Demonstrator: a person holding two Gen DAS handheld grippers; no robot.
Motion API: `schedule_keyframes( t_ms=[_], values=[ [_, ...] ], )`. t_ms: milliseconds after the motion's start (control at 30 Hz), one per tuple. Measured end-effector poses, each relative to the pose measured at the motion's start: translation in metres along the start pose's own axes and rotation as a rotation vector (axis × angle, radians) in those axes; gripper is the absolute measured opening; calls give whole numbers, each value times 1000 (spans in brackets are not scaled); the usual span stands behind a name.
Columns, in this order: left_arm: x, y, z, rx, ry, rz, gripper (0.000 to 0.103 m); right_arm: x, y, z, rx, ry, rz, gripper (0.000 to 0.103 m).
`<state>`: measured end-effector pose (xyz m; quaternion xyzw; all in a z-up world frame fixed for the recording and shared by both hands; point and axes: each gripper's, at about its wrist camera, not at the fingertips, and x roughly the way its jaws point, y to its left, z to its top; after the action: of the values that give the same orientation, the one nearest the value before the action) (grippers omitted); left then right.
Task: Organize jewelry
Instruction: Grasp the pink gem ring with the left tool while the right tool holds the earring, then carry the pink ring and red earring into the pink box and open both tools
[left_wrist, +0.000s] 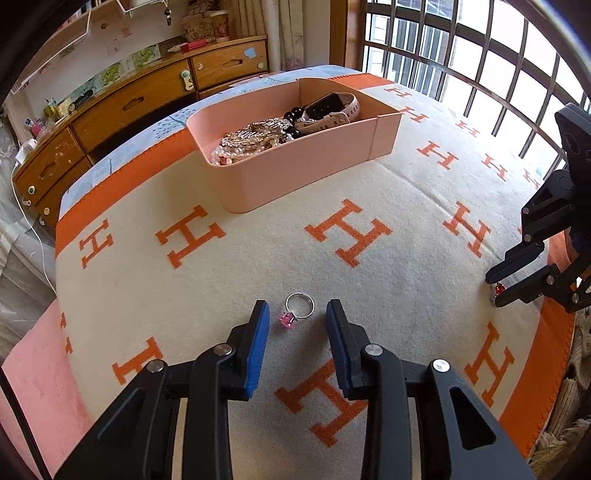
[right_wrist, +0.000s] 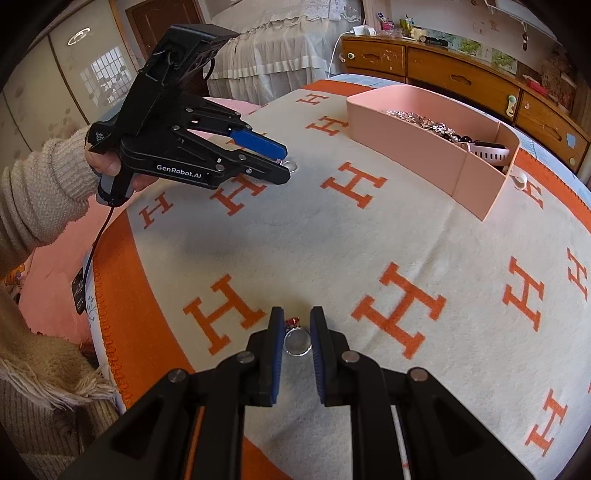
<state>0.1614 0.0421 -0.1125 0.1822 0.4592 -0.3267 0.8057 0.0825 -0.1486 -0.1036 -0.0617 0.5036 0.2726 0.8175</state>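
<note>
On the cream blanket with orange H's, the left gripper stands spread around a silver ring with a pink stone; its blue pads sit at nine and three o'clock of the ring, not touching it. At twelve o'clock lies the pink tray, filled with pearls, beads and a watch. At three o'clock the right gripper is pinching a silver ring with a red stone against the blanket.

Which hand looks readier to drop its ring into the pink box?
Probably the right: its fingers already pinch the red-stone ring. The left fingers only straddle the pink-stone ring, gaps either side.
</note>
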Motion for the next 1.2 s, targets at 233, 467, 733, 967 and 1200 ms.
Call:
schedule_keyframes(
  t_ms=[233, 467, 733, 967, 1200],
  values=[
    [-2, -5, -2, 20, -6, -6, 11, -1, -4, -1, 34, -10, 13, 14],
    [-5, -12, -4, 9, -5, 39, 8, -10, -5, 2, 64, -50, 22, 14],
    [-27, -15, 7, -107, -14, 86, 8, -36, -18, 16, 142, -136, 8, 14],
    [-63, -9, 49, -218, -70, 76, 8, -83, -49, 61, 282, -252, -43, 14],
    [-95, -7, 111, -311, -209, 69, 8, -119, -83, 115, 435, -361, -86, 14]
  ],
)
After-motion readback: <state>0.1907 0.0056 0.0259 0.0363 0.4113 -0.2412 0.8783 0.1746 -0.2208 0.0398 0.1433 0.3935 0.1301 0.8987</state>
